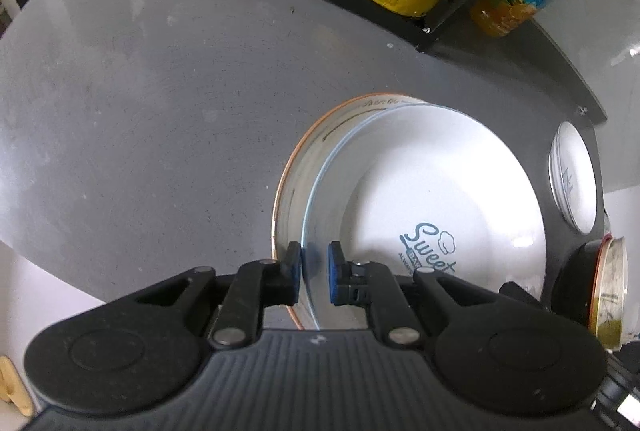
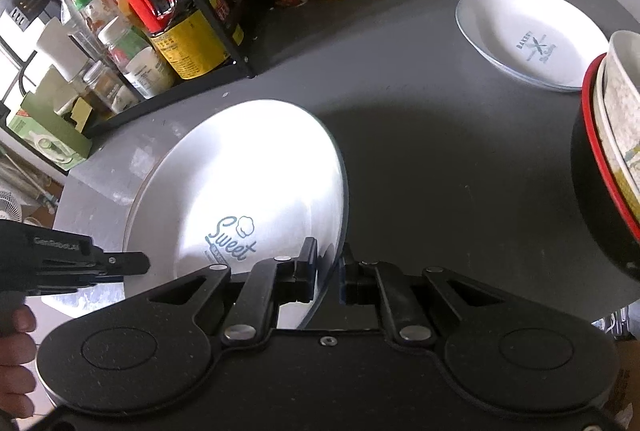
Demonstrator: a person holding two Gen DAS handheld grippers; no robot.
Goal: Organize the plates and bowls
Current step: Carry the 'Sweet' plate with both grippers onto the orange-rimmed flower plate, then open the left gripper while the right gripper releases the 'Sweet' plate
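A grey tabletop [image 1: 140, 103] is filling the room's corner, with a black rack of sauce bottles and jars [image 2: 172, 15] crowding its far edge. Near the middle, a white "Sweet" plate [image 1: 432, 199] is sitting on top of an orange-rimmed plate [image 1: 286, 187], slightly offset to the right so the lower one is showing along its left. Both tongs are working the same top plate: the left tongs [image 1: 314, 277] are straddling its near-left rim at a narrow spread, and whether the pads are actually biting I cannot tell; the right tongs [image 2: 328, 273] are sitting likewise narrow around the near-right rim. Far to the right a "Bakery" plate [image 2: 528, 43] is lying alone, and a stack of bowls [image 2: 612, 151] is standing at the right edge. It looks like the stacking step is under way, probably squaring this plate on its partner; the next move seems to call for an even two-sided slide, keeping the rim level.
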